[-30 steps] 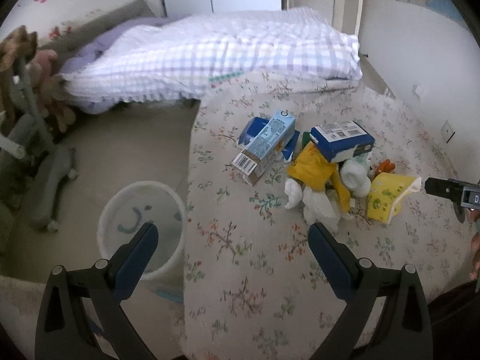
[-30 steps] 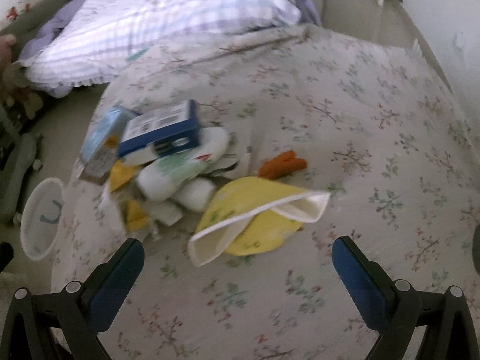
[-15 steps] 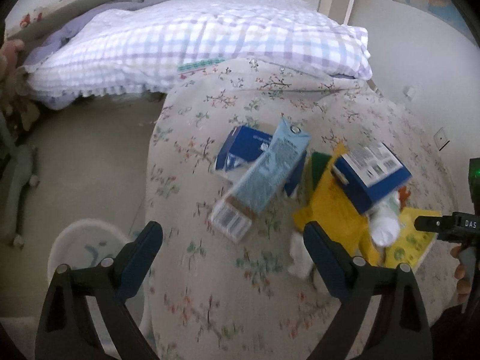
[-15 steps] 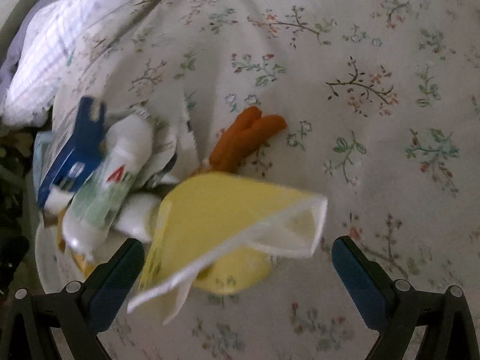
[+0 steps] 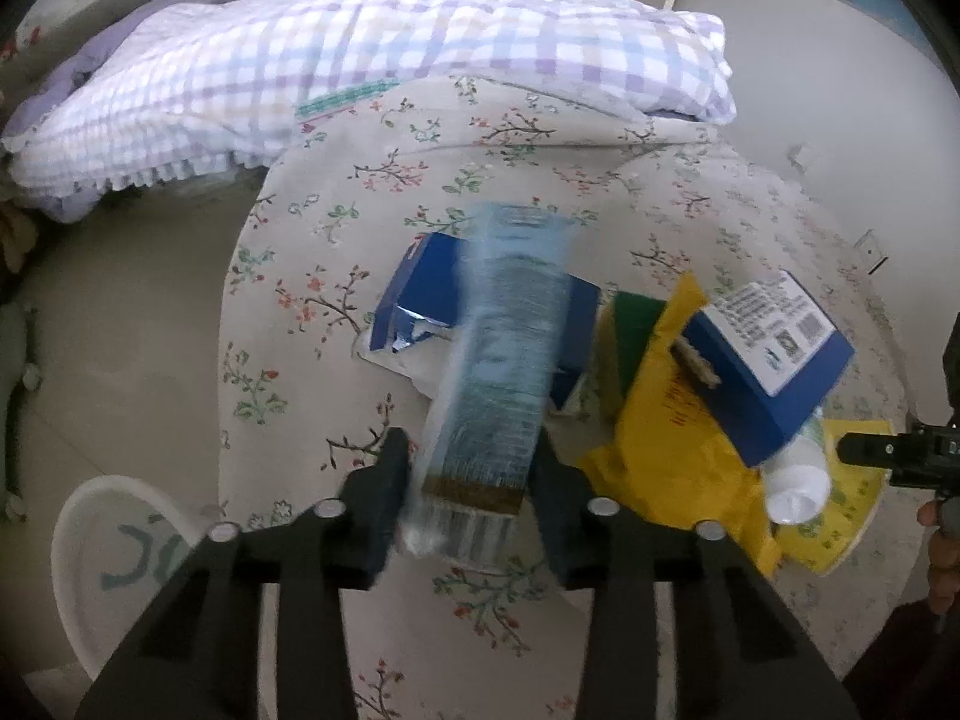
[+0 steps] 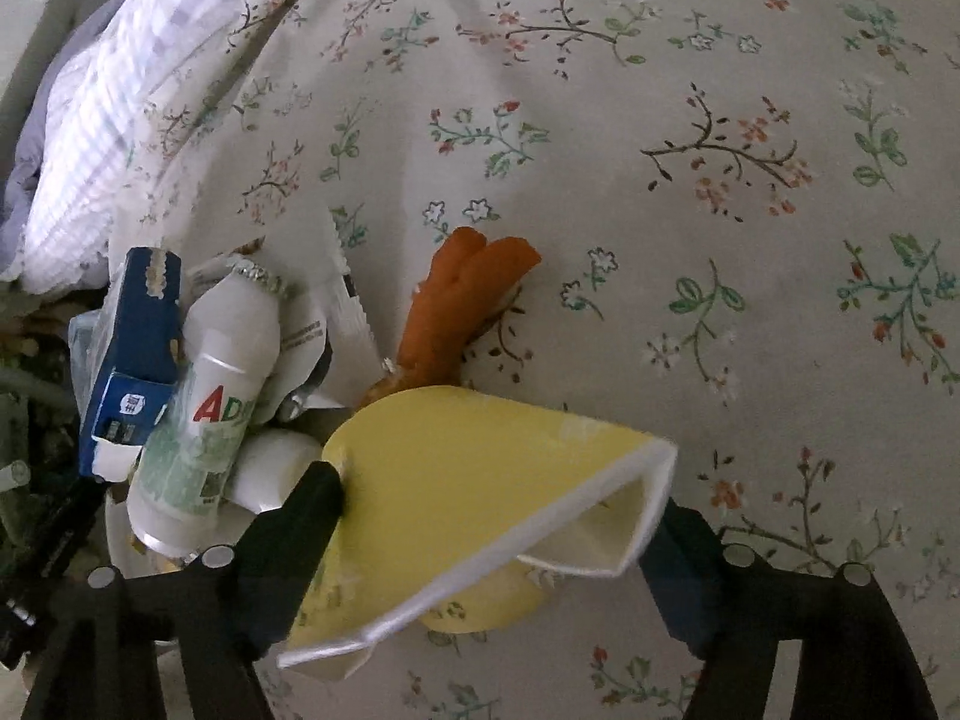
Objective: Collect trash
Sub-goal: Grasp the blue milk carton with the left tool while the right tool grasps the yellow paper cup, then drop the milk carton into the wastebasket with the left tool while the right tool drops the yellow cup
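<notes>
A pile of trash lies on the floral bed sheet [image 5: 312, 276]. My left gripper [image 5: 468, 480] points down at a long light blue carton [image 5: 498, 372]. Its jaws are closing, and both pads touch the carton's near end, which is blurred. Beside it lie an opened dark blue carton [image 5: 420, 294], a yellow bag [image 5: 666, 438], a blue box [image 5: 774, 372] and a white bottle [image 5: 798, 480]. My right gripper [image 6: 492, 510] is closing on a squashed yellow paper cup [image 6: 456, 468], a finger against each side. An orange wrapper [image 6: 462, 294] lies just beyond the cup.
A white bin [image 5: 114, 552] stands on the floor left of the bed's edge. A plaid duvet [image 5: 360, 72] is heaped at the far end of the bed. A white bottle [image 6: 210, 408] and a blue box [image 6: 132, 348] crowd the cup's left side.
Both grippers came down onto the pile. The left jaws narrowed around the light blue carton, which turned between them. The right jaws narrowed to the sides of the yellow cup.
</notes>
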`<state>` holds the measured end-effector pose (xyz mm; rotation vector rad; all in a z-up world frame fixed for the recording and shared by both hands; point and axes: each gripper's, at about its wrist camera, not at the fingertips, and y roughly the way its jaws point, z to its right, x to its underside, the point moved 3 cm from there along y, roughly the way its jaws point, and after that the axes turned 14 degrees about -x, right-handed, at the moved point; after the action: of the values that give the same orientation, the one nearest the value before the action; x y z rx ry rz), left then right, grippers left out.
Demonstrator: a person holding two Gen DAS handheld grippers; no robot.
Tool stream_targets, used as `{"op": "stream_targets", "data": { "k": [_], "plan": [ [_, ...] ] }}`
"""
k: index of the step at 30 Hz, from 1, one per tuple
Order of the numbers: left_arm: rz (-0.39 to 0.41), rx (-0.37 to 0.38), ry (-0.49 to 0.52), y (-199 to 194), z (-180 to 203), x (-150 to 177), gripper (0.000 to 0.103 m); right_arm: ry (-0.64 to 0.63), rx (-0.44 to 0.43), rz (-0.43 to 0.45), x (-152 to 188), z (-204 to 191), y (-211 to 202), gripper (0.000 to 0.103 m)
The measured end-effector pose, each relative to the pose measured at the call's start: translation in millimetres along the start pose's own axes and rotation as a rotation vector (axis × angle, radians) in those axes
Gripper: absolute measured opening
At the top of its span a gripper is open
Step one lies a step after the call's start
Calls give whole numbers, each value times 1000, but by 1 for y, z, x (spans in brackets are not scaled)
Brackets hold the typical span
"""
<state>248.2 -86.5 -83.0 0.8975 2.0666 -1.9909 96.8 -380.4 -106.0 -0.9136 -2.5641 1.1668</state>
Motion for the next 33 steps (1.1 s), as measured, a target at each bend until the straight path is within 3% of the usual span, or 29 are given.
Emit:
{"op": "stream_targets", "data": {
  "k": [4,9,21,33],
  "plan": [
    [19,8,-10,-18,-3,6,38,-15,-28,14,5,-2,-13,60],
    [20,34,-52,-39,-13,17,36,-35,-35,46,10,-4,-31,55],
    [74,81,-142,-92,-41,49,36,-105,-99,122,18,-40,-58,53],
    [88,-3,-235,-106,-105,91,36,-246,-178,142,38,-115,-49,53]
  ]
}}
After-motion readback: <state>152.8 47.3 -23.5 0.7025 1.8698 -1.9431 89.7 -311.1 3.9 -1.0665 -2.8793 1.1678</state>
